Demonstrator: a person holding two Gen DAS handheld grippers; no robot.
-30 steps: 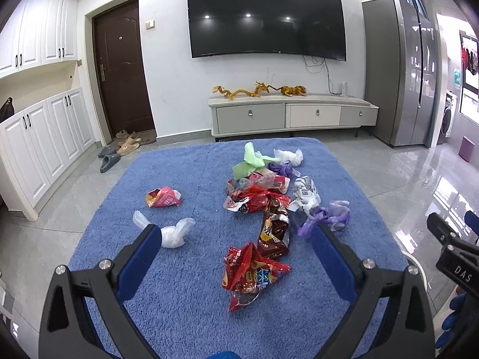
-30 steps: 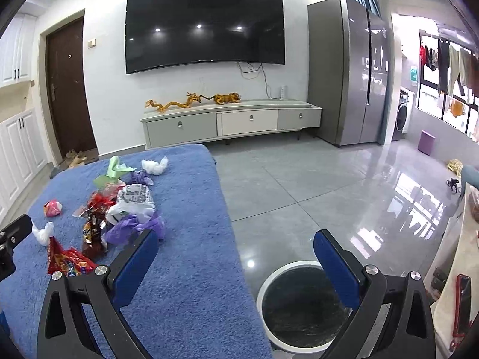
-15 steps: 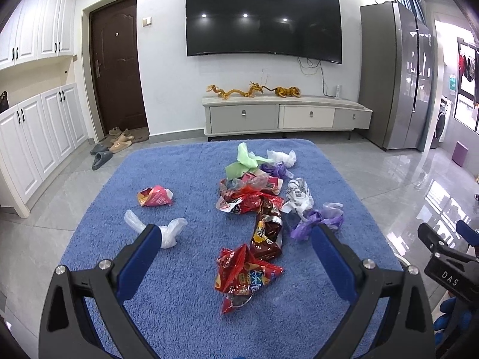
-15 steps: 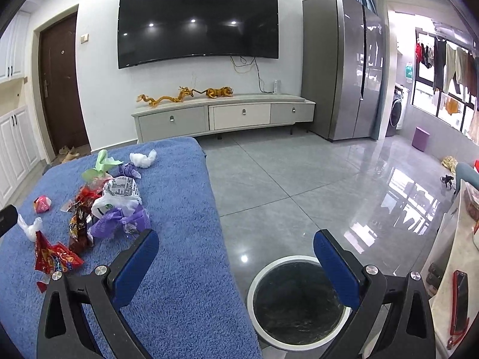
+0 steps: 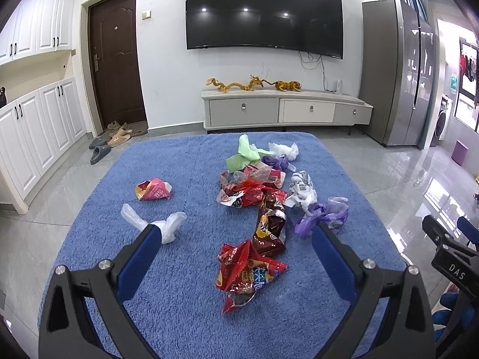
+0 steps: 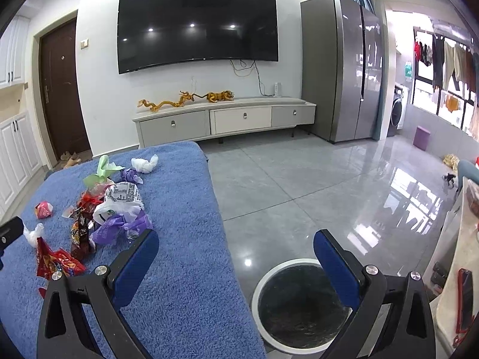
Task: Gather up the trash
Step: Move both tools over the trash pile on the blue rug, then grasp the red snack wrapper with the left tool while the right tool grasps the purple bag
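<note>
1. Both grippers have drawn nearer the blue cloth since a second ago, and the trash looms larger between the left one's fingers than it did.
2. Left gripper (image 5: 235, 233) hangs over the blue cloth (image 5: 185, 176), fingers spread wide and holding nothing; the red snack wrapper (image 5: 247, 272) lies on the cloth between them, untouched.
3. Beyond the red snack wrapper lies a brown wrapper (image 5: 269, 227), then a heap of red wrappers (image 5: 250, 193), a printed white bag (image 5: 301, 188) and a purple bag (image 5: 324, 215) to the right.
4. A knotted white bag (image 5: 163, 224) sits by the left finger; a pink wrapper (image 5: 152, 190) lies apart from the heap.
5. Right gripper (image 6: 236, 246) is likewise spread and empty, over the cloth's right edge, with the round white-rimmed bin (image 6: 295, 306) on the grey floor beneath it.
</note>
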